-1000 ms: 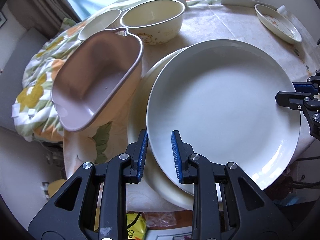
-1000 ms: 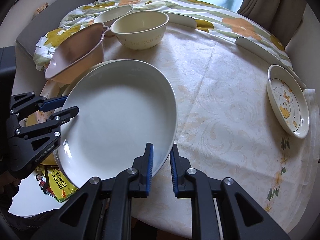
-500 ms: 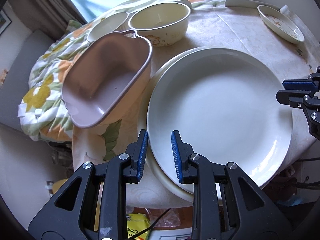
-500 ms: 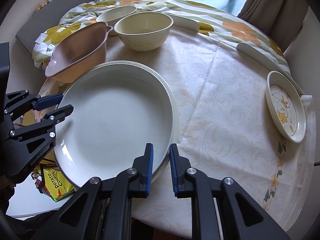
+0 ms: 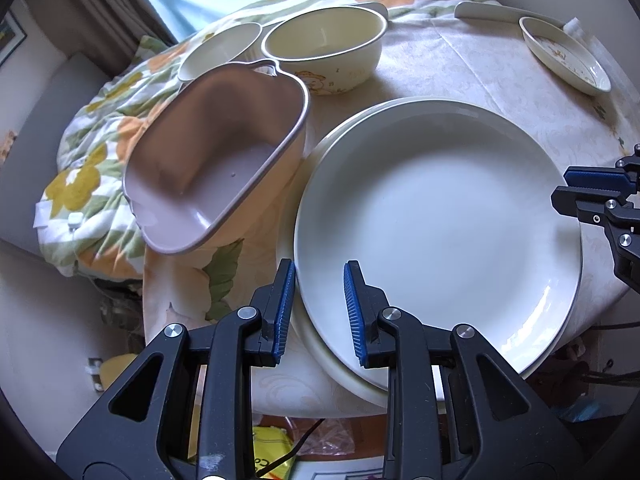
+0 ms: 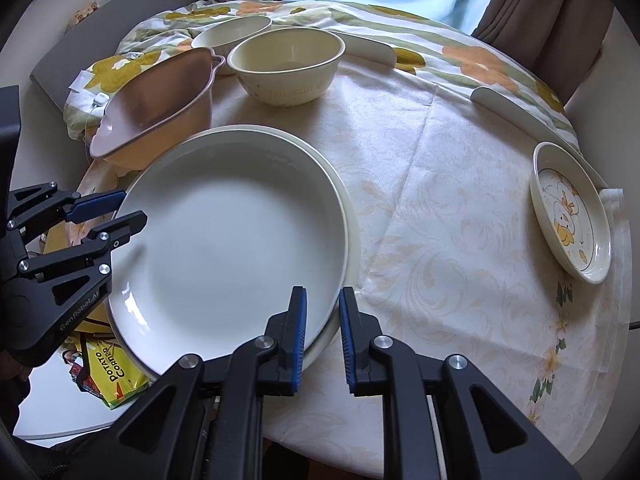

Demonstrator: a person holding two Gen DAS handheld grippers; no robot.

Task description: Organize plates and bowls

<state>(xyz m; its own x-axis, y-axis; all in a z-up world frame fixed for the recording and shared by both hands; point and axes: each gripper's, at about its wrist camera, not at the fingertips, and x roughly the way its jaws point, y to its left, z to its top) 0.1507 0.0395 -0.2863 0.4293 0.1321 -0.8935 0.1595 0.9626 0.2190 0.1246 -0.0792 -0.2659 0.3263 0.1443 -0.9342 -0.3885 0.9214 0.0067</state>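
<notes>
- Plates: white plate (image 5: pixel 436 216) sits nested on a second, cream plate (image 5: pixel 340 372) at the table's near-left edge. Only the lower rim shows around it, so the stack looks seated, slightly off-centre.
- Pink dish (image 5: pixel 216 160), far left, leans tilted against the cloth bundle (image 5: pixel 92 184), rim just beside the plate stack. Probably parked there for now; I'd judge it could slide.
- Left gripper (image 5: pixel 319 312): fingers spread, straddling the white plate's left rim, not pinching as far as I can tell. Rim sits between the pads (image 5: pixel 285 308) with a visible gap.
- Two bowls behind: small bowl (image 6: pixel 230 36) and cream bowl (image 6: pixel 286 68), side by side and touching or nearly so, not yet nested.
- Right gripper (image 6: pixel 322 336): fingers apart, straddling the opposite rim of the stack. Whether a pad touches the rim, can't tell.
- A two-sided hold makes sense: wide plate, kept level.
- Duck plate (image 6: pixel 572 212), far right, well apart from the stack, near the table edge. Likely next for sorting.
</notes>
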